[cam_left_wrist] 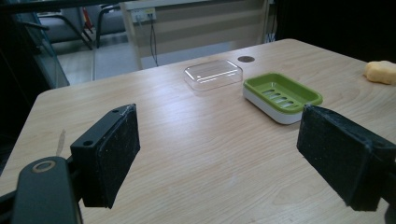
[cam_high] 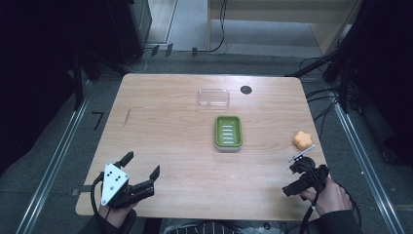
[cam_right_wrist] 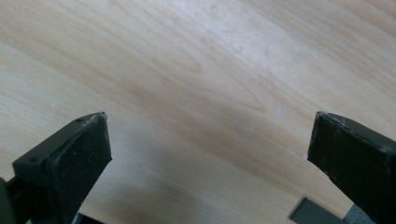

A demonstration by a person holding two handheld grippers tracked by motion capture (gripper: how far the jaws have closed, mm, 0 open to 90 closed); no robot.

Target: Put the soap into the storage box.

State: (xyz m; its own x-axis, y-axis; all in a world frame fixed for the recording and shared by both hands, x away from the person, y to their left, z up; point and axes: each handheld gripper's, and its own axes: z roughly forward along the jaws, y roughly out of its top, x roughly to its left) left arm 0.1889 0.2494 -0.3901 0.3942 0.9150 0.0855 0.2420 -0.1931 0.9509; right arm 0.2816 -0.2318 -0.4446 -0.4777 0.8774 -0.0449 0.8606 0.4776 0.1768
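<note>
- Your left gripper (cam_high: 142, 165) is spread wide and empty, over the table (cam_high: 170, 126) well short of the green dish (cam_high: 228, 132).
- Your right gripper (cam_right_wrist: 210, 154) gapes wide, empty, just short of the orange sponge (cam_high: 302, 140), right of the dish.

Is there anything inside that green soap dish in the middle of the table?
No soap: the green slotted soap dish holds nothing on its ridged tray. Whatever lies beneath the slots, in its white base, is hidden.

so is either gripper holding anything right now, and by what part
Nothing is held. The left gripper and right gripper both have their jaws wide apart with only bare table between them.
</note>
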